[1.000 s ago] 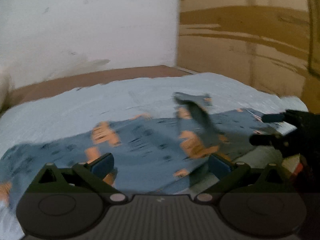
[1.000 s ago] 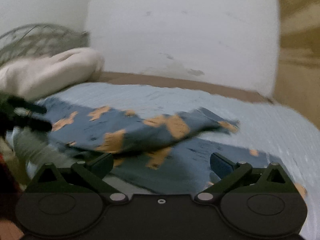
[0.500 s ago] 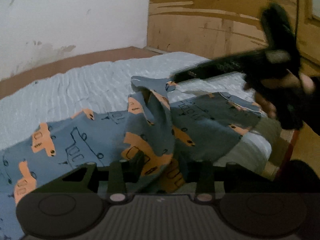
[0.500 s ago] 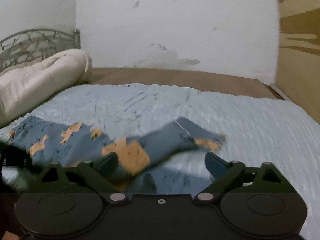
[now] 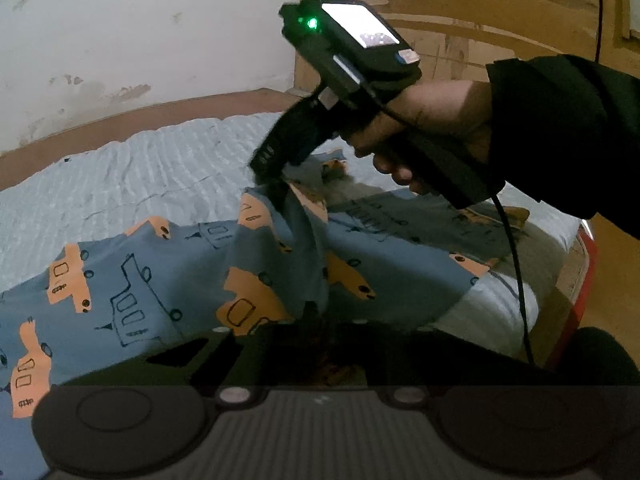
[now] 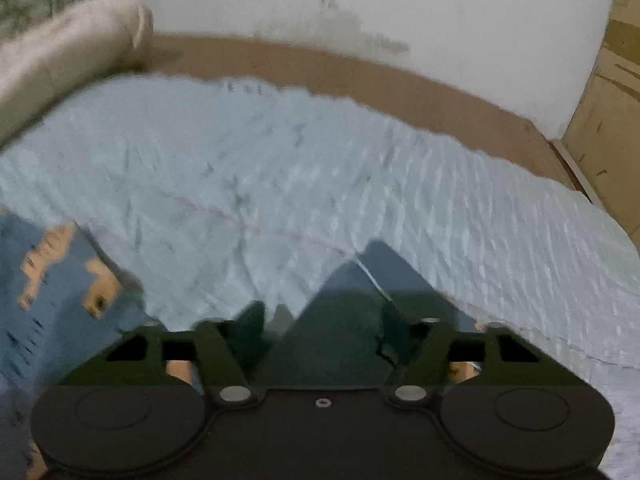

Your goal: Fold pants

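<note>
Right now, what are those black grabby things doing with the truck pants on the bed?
A person is folding the blue pants on the bed. The left gripper is pinched shut on a bunch of the cloth. The right gripper, held in the person's hand, has a corner of the pants between its fingers and lifts it off the bed. No fold is laid down yet.

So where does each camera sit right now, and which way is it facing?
Left wrist: on the left gripper, facing across the bed toward the wooden panel; shows its own shut fingers on the pants, plus the right hand holding the right gripper.
Right wrist: on the right gripper, facing the white wall and pillow; pants between its fingers.
Shared: pants, bed, wall.
</note>
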`<state>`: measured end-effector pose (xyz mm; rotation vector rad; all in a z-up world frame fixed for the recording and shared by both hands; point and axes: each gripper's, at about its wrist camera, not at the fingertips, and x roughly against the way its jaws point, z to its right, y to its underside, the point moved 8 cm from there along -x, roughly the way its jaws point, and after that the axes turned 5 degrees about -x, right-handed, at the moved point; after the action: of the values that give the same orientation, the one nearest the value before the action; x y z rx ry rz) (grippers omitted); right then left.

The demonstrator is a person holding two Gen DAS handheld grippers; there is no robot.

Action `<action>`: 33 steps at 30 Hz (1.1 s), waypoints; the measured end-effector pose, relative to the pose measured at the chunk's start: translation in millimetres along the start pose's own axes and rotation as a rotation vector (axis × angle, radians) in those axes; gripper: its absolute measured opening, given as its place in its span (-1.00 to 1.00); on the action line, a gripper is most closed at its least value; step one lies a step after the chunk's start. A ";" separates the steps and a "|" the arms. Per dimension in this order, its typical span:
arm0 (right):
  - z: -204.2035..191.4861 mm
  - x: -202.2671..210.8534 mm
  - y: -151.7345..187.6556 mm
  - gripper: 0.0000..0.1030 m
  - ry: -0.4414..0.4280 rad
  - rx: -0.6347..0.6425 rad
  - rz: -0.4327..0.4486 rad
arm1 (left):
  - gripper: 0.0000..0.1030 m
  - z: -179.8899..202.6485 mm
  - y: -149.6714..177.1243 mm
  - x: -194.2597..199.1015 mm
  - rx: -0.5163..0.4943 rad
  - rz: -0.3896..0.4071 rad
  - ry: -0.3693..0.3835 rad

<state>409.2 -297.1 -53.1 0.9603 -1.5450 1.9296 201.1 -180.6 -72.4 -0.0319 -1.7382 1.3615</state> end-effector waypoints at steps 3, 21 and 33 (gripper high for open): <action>10.5 3.0 1.4 -0.81 0.014 -0.033 0.013 | -1.00 -2.3 -3.8 4.7 0.008 0.015 -0.007; 101.1 169.2 157.2 -1.00 0.058 -0.516 0.325 | -1.00 15.5 -2.1 38.3 -0.186 0.089 -0.080; 104.0 168.0 216.8 -0.42 -0.010 -0.756 0.374 | -1.00 20.3 20.7 37.9 -0.232 0.043 -0.141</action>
<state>165.1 -459.9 -48.0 0.3665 -2.3232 1.3254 155.6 -168.5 -64.9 -0.1044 -2.0179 1.2103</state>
